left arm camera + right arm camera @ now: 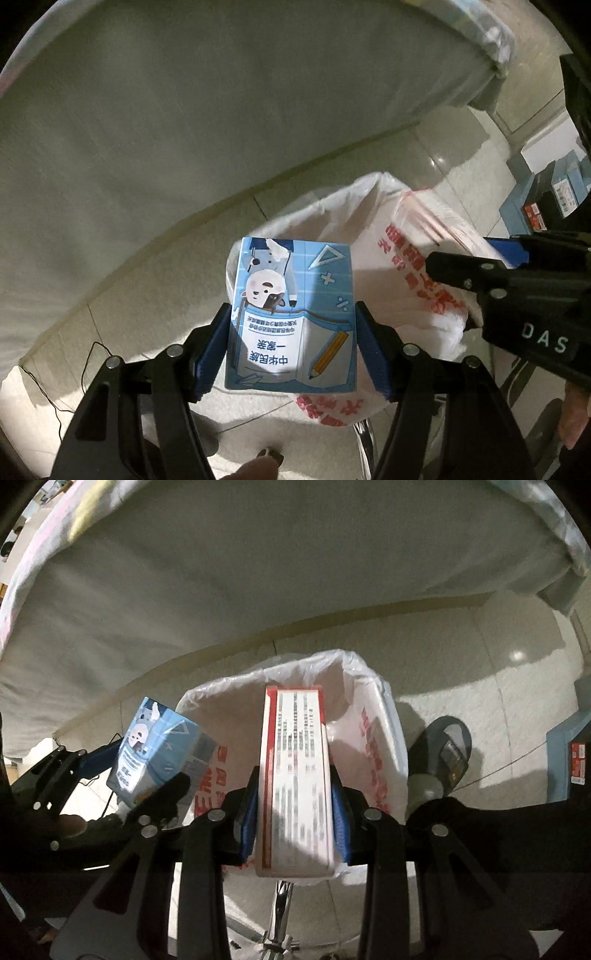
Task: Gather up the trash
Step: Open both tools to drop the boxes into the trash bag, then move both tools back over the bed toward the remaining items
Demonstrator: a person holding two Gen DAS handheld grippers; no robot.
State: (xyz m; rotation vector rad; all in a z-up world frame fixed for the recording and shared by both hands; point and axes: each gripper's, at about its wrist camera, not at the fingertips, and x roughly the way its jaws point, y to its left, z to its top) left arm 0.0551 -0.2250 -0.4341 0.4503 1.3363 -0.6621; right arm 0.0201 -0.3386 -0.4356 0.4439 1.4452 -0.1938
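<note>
Left gripper (291, 345): blue-padded fingers clamped on the two side faces of a blue carton (293, 317), held upright over the floor. The carton is a small rectangular box printed with a cartoon animal, a pencil, a set square and arithmetic signs, the print upside down to the camera.

Right gripper (295, 805): closed on a white box with red edging (295, 775), a long, narrow box seen edge-on, its face covered in fine text too blurred to read.

Just beyond both boxes stands a white plastic bag (373, 738) with red lettering, its mouth open; the white box sits in line with that opening, the blue carton beside its left rim.

Farther off, a pale fabric-covered edge (184, 110) curves across a tiled floor (498, 672).

Only the left wrist view shows blue boxes (546, 195) stacked at far right and a thin black cable (55, 387) on the floor. Only the right wrist view shows a grey slipper (447, 753) to the right of the bag.
</note>
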